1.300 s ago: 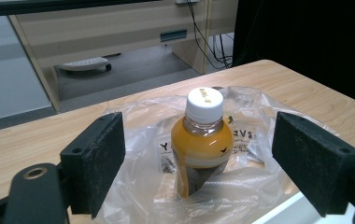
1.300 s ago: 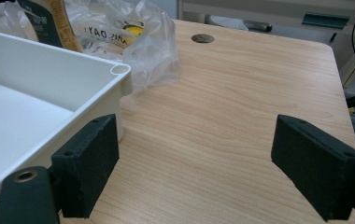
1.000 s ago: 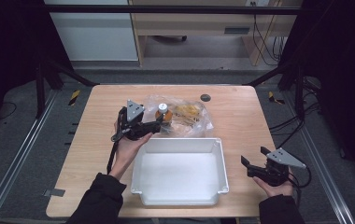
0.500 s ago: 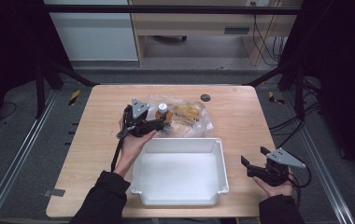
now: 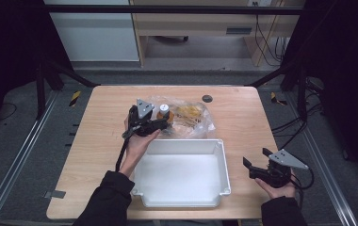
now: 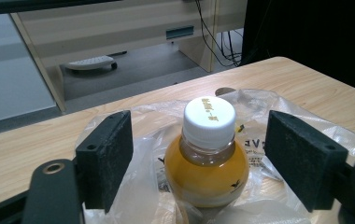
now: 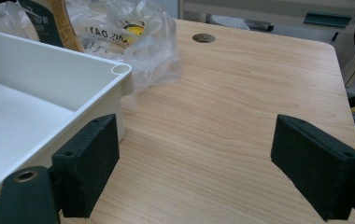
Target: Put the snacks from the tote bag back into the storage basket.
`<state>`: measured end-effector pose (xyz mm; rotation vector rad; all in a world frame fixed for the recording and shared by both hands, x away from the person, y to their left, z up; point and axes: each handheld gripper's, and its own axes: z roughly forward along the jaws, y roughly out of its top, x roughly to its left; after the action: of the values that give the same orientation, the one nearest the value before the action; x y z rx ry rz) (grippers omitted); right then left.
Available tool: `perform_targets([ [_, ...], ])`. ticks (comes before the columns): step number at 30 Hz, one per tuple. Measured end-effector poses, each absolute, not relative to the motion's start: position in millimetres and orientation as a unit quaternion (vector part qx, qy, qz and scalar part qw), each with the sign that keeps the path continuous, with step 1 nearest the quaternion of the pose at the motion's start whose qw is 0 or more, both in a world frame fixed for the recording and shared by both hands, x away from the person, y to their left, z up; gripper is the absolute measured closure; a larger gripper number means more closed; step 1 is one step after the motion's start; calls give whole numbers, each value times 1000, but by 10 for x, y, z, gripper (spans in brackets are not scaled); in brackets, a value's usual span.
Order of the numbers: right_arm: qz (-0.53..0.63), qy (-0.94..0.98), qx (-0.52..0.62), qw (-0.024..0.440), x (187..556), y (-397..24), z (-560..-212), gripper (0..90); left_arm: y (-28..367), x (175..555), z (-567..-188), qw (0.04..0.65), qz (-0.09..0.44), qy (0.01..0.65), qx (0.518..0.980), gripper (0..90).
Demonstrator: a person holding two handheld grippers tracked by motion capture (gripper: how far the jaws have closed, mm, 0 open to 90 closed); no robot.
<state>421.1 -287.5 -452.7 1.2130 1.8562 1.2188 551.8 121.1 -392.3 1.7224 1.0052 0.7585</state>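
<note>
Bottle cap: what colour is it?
White, with small gold lettering; the cap shows best in the left gripper view.

Mirrored black letters reading roughly "YAO" show through the clear plastic bag (image 7: 119, 32) in the right gripper view, while gold print on the bottle's white cap (image 6: 209, 116) is too small to read.

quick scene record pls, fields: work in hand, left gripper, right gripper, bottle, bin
work in hand: left gripper closing in on the bottle in the plastic bag
left gripper: jaws just been closing, bottle between them, pads not touching yet
right gripper: open, holding nothing, over bare table beside the bin
bottle: upright, white cap, orange contents
bin: white, nothing inside
</note>
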Motion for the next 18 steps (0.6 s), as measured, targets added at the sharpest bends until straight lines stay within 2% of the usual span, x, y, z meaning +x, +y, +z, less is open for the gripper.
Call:
perform_targets([
  [18, 458, 701, 457, 300, 4216, -2874, -4530, 158, 1137, 5643, -4038, 481, 310, 410, 710, 359],
])
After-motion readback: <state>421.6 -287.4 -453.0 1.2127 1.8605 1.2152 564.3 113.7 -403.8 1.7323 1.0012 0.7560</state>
